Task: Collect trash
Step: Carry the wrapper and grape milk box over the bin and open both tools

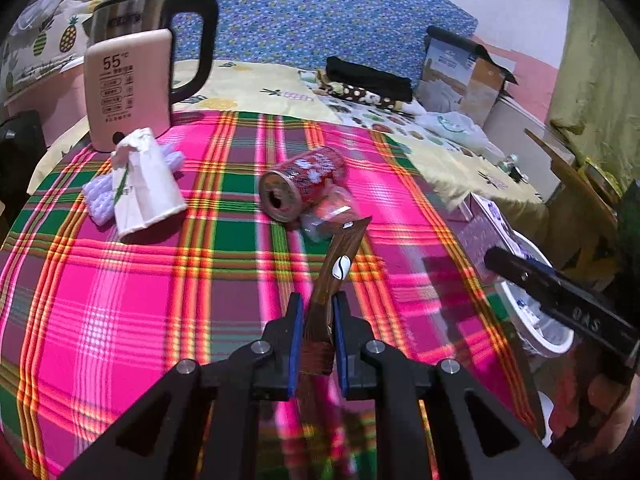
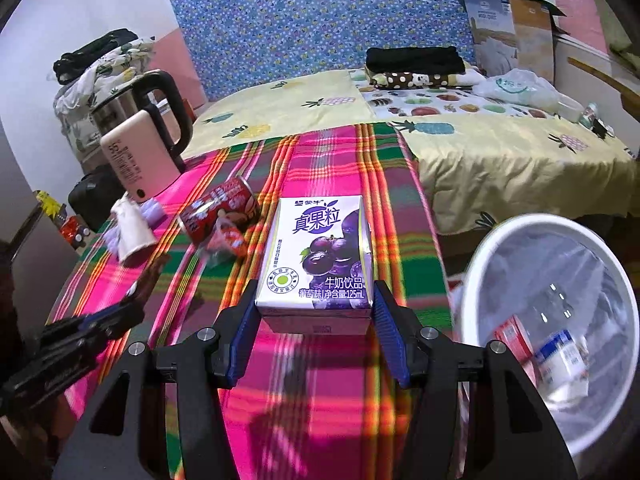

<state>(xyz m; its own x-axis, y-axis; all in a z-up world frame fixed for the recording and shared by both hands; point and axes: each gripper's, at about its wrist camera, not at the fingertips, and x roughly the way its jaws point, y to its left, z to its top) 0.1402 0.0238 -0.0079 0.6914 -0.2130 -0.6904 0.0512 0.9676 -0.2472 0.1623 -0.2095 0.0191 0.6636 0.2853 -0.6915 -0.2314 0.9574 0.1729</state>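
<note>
**Both grippers loaded, bin at four o'clock**

Right gripper is clamped on a purple milk carton; left gripper is closed on a brown wrapper. The white bin is seen at four o'clock of the right view. The thin wrapper could be dropped if it slips from the pads. A red can and paper cup are left at twelve and ten o'clock. The bin's contents are blurred and its far rim cut off.

Purple milk carton and brown sachet held; red can lies sideways.
</note>
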